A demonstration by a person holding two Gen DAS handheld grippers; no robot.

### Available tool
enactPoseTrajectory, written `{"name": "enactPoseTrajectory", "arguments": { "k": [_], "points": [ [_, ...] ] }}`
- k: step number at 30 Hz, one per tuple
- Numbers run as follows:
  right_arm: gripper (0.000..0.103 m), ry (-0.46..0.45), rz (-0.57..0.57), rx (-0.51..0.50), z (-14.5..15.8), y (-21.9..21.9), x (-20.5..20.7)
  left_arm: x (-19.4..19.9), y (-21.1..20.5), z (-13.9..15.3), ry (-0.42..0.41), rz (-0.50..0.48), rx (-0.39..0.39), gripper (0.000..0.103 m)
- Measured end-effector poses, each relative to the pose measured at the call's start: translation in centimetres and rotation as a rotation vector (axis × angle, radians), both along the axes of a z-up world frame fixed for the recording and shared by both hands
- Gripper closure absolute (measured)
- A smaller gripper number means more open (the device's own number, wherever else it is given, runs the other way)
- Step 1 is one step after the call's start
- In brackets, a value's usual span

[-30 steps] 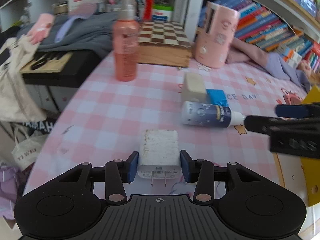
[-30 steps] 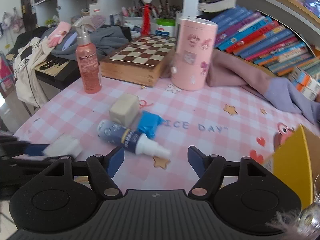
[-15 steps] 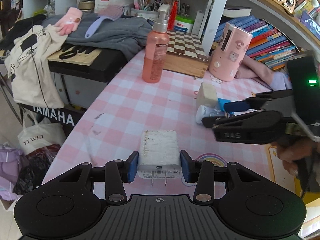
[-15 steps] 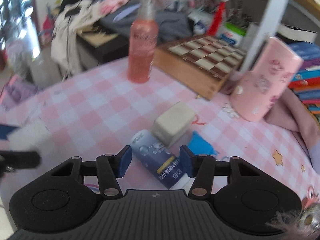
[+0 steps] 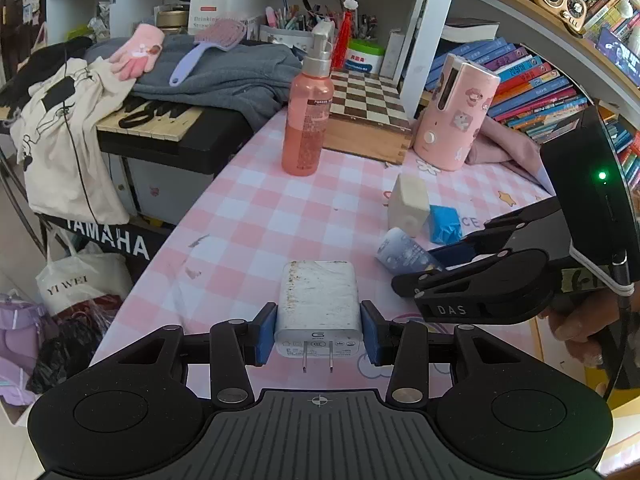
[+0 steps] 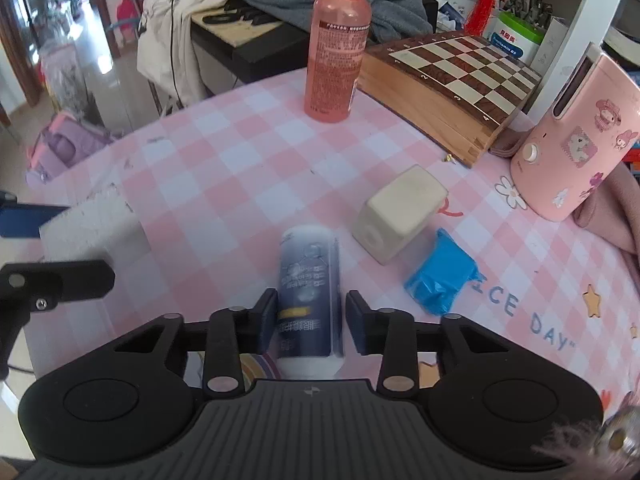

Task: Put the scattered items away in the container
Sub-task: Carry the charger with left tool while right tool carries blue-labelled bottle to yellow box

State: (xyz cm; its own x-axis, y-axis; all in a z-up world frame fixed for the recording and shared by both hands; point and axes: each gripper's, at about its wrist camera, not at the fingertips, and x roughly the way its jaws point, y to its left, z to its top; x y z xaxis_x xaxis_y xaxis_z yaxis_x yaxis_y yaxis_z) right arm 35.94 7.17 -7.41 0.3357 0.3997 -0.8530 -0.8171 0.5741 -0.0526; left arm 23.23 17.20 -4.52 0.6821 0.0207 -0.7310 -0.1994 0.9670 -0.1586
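Note:
My left gripper (image 5: pixel 318 334) is shut on a white charger plug (image 5: pixel 318 308), prongs toward the camera, held above the pink checked table (image 5: pixel 256 216). My right gripper (image 6: pixel 310 326) is closing on a dark blue spray bottle (image 6: pixel 308 276) that lies on the table. The bottle is between the blue pads, which sit against its sides. In the left wrist view the right gripper (image 5: pixel 440 258) reaches in from the right over the bottle (image 5: pixel 400 252). A yellow container edge (image 5: pixel 622 408) shows at the lower right.
A cream block (image 6: pixel 404 216) and a crumpled blue wrap (image 6: pixel 440 280) lie just right of the bottle. Behind them stand a pink pump bottle (image 6: pixel 338 48), a wooden chessboard box (image 6: pixel 452 76) and a pink cylinder (image 6: pixel 572 140). The table's left edge drops to a keyboard and bags.
My right gripper swung left and down over the blue bottle, and its jaws narrowed from wide apart to against the bottle's sides. The left gripper drew back and up with the charger.

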Motion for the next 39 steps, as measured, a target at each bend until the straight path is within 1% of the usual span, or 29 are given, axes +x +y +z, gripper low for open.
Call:
{"name": "enactPoseTrajectory", "arguments": {
  "k": [7, 11, 14, 18, 24, 28, 33, 39],
  "points": [
    [0.072, 0.001, -0.073, 0.062, -0.2, -0.6, -0.5, -0.1, 0.3, 0.4, -0.004, 0.014, -0.002, 0.061],
    [0.072, 0.020, -0.126, 0.064, 0.0, -1.3, -1.0, -0.2, 0.1, 0.8, -0.015, -0.003, -0.005, 0.061],
    [0.072, 0.020, -0.184, 0.082, 0.2, -2.7, -1.8, -0.3, -0.3, 1.2, -0.033, -0.023, -0.008, 0.061],
    [0.072, 0.017, -0.292, 0.118, 1.1, -5.1, -2.9, -0.5, -0.8, 1.9, -0.057, -0.052, -0.019, 0.061],
    [0.072, -0.039, -0.396, 0.184, 3.5, -7.7, -5.3, -1.1, -2.0, 3.2, -0.099, -0.121, -0.030, 0.061],
    [0.072, -0.086, -0.418, 0.215, 5.1, -8.7, -7.3, -2.1, -2.6, 4.2, -0.132, -0.159, -0.043, 0.061],
    [0.072, -0.166, -0.418, 0.219, 6.7, -9.3, -10.0, -3.6, -3.2, 5.3, -0.164, -0.200, -0.066, 0.061],
    [0.072, -0.182, -0.437, 0.235, 8.0, -10.2, -13.0, -5.6, -3.6, 5.9, -0.188, -0.237, -0.076, 0.061]
  ]
}}
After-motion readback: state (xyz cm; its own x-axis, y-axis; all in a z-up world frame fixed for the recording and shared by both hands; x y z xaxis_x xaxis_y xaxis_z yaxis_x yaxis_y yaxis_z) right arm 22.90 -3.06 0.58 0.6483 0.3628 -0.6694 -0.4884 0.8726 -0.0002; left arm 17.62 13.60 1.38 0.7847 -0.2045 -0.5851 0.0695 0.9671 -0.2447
